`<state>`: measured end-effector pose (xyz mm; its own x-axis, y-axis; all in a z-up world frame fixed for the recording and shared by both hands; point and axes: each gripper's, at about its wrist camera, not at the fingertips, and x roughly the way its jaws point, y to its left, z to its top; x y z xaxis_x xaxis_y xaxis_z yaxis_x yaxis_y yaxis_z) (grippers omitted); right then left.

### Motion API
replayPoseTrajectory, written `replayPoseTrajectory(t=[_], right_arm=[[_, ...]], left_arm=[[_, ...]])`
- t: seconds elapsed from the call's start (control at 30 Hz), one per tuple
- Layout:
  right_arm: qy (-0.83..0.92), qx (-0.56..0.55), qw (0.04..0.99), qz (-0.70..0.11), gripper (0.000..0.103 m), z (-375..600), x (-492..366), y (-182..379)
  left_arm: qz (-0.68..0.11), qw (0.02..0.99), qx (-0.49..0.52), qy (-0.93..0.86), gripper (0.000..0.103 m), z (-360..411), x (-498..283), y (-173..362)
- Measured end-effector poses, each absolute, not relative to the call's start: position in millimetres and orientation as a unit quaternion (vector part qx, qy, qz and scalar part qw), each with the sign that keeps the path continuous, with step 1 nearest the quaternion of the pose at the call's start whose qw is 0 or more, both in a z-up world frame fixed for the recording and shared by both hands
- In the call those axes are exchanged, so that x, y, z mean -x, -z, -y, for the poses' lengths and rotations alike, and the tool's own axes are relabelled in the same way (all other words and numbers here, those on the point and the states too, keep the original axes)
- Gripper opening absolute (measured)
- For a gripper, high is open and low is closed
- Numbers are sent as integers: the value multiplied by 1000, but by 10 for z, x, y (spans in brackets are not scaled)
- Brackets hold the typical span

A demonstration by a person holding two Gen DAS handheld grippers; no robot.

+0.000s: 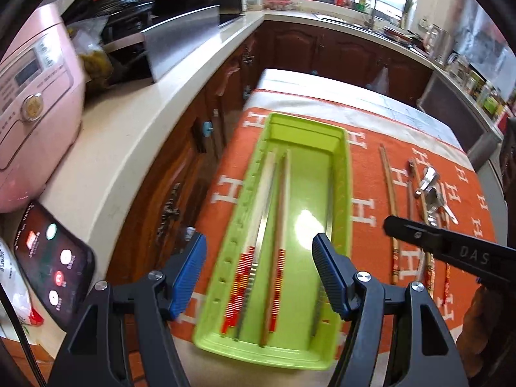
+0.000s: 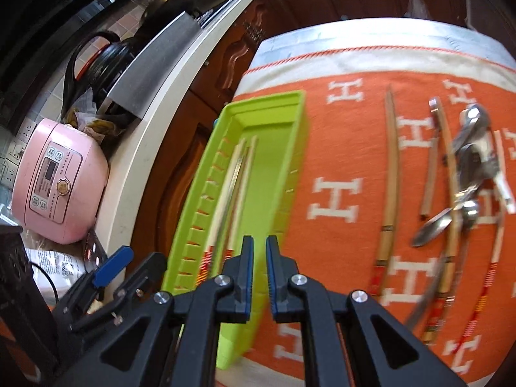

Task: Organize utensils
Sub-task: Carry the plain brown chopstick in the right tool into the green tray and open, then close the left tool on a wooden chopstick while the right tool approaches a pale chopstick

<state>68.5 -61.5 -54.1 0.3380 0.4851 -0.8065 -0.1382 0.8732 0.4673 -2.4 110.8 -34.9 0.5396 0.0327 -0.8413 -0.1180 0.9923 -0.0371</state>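
A lime green tray [image 1: 338,148] [image 2: 290,148] lies on the orange cloth and holds three chopsticks [image 1: 280,206] [image 2: 240,174] along its left side. My left gripper [image 1: 259,258] hangs open and empty over the tray's near end. My right gripper [image 2: 259,251] has its jaws nearly closed with a narrow gap and nothing between them, above the tray's right rim; it also shows in the left wrist view [image 1: 445,245]. More chopsticks [image 2: 391,167] [image 1: 388,187] and metal spoons [image 2: 474,154] [image 1: 429,183] lie loose on the cloth to the right.
An orange cloth with white H marks [image 1: 364,213] [image 2: 338,193] covers the table. A white countertop [image 1: 129,135] to the left carries a pink rice cooker [image 1: 35,106] [image 2: 58,180], a phone [image 1: 51,264] and pots. Brown cabinets [image 1: 322,48] stand behind.
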Motion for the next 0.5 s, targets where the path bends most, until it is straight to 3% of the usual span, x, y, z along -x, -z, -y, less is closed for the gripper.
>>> replayPoseTrajectory(t=[0.5], right_arm=[[-94, -116, 868, -474, 7, 2040, -185, 448]], left_arm=[[-512, 847, 65, 125, 66, 89, -180, 582]])
